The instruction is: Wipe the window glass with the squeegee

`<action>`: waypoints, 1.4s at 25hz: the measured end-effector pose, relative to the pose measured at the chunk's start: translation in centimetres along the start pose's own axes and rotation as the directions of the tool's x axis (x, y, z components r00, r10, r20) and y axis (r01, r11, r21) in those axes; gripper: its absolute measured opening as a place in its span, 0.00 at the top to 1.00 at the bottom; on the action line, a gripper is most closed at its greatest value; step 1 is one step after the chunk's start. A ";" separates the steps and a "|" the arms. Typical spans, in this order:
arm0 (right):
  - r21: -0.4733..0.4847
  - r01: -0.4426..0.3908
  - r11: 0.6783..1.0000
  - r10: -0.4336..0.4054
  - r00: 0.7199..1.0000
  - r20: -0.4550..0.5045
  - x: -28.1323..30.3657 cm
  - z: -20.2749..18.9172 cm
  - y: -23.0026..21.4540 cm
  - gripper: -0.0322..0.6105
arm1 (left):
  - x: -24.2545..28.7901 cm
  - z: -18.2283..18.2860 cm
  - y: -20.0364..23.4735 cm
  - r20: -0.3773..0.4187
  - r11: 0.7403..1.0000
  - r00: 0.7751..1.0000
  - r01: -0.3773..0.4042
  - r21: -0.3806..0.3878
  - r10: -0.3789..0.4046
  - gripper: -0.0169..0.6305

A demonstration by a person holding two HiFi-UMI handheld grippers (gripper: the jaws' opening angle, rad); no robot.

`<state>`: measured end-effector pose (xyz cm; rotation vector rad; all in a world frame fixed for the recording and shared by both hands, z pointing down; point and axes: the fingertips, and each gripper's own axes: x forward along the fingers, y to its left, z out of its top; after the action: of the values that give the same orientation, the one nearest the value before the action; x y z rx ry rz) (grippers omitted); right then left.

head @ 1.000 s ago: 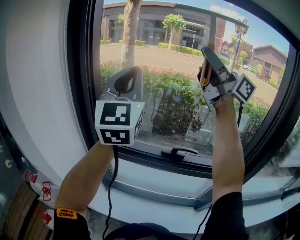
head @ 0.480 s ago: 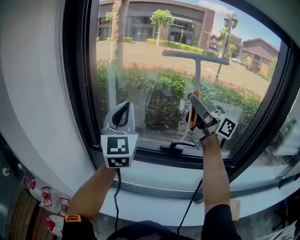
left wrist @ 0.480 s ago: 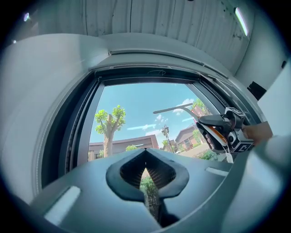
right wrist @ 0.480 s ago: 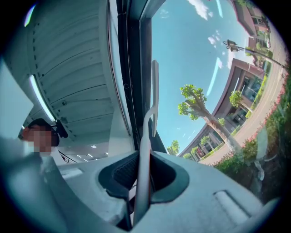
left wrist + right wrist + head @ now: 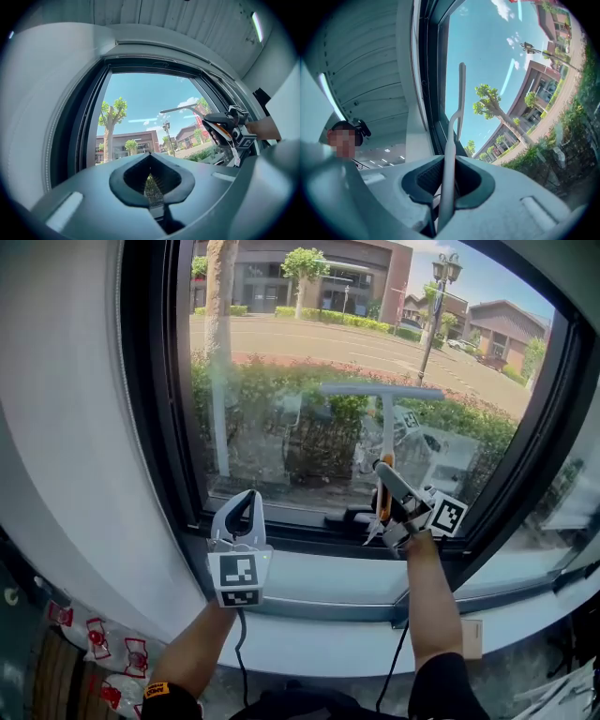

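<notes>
The squeegee (image 5: 383, 418) stands upright against the window glass (image 5: 272, 371), its grey blade level across the lower middle of the pane. My right gripper (image 5: 380, 470) is shut on its thin handle, just above the bottom frame. In the right gripper view the handle (image 5: 451, 145) runs up between the jaws to the blade (image 5: 461, 93). My left gripper (image 5: 247, 498) is lower left, over the sill, shut with nothing in it. The left gripper view shows my left gripper (image 5: 150, 155) pointing up at the glass, with the squeegee (image 5: 180, 108) and right gripper (image 5: 224, 125) at the right.
A black window frame (image 5: 150, 399) surrounds the pane, and a black latch (image 5: 349, 518) sits on the bottom rail beside the right gripper. A pale sill (image 5: 319, 582) runs below. Red-patterned cloth (image 5: 98, 638) lies at the lower left. Trees, hedges and buildings show outside.
The right gripper has drawn the squeegee down the glass from the upper part to near the bottom rail. The left gripper has also dropped, from the pane to the sill.
</notes>
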<state>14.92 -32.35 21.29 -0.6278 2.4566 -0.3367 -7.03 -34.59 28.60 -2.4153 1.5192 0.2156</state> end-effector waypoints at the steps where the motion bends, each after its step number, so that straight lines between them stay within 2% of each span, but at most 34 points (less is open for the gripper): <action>1: -0.001 0.001 1.000 -0.001 1.000 -0.001 0.0 0.0 0.1 0.88 | -0.2 -0.2 0.0 0.001 1.000 1.000 -0.001 -0.004 0.001 0.95; 7: -0.019 -0.029 0.999 0.029 1.000 -0.009 0.0 -0.2 0.5 0.88 | -0.8 0.9 -0.1 0.009 1.000 1.000 -0.007 0.024 0.007 0.95; 11: -0.060 -0.054 0.997 0.053 0.998 -0.020 -0.2 1.6 0.8 0.88 | 0.5 2.9 -1.2 0.028 0.999 0.999 -0.021 0.036 0.020 0.95; 15: -0.102 -0.114 0.988 0.112 0.993 -0.028 0.6 5.8 2.4 0.88 | 2.4 5.8 -3.1 0.076 0.996 0.997 -0.040 0.082 0.033 0.95; 19: -0.157 -0.179 0.971 0.176 0.984 -0.035 2.2 11.3 5.0 0.88 | 5.0 10.2 -4.4 0.148 0.990 0.988 -0.062 0.124 0.043 0.95; 24: -0.212 -0.220 0.952 0.218 0.975 -0.032 4.3 17.3 7.1 0.88 | 7.9 17.1 -5.3 0.221 0.992 0.974 -0.071 0.106 0.046 0.95; 28: -0.217 -0.229 0.949 0.238 0.971 0.016 5.1 22.0 7.5 0.88 | 9.5 22.0 -5.5 0.275 0.989 0.959 -0.098 0.111 0.064 0.95; 35: -0.227 -0.263 0.938 0.285 0.956 0.068 6.7 27.2 9.3 0.88 | 9.9 26.0 -6.8 0.341 0.983 0.937 -0.124 0.135 0.071 0.95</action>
<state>22.68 -30.36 -7.12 -0.3690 2.4595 0.0724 3.97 -32.24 2.23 -2.0577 1.4410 0.4851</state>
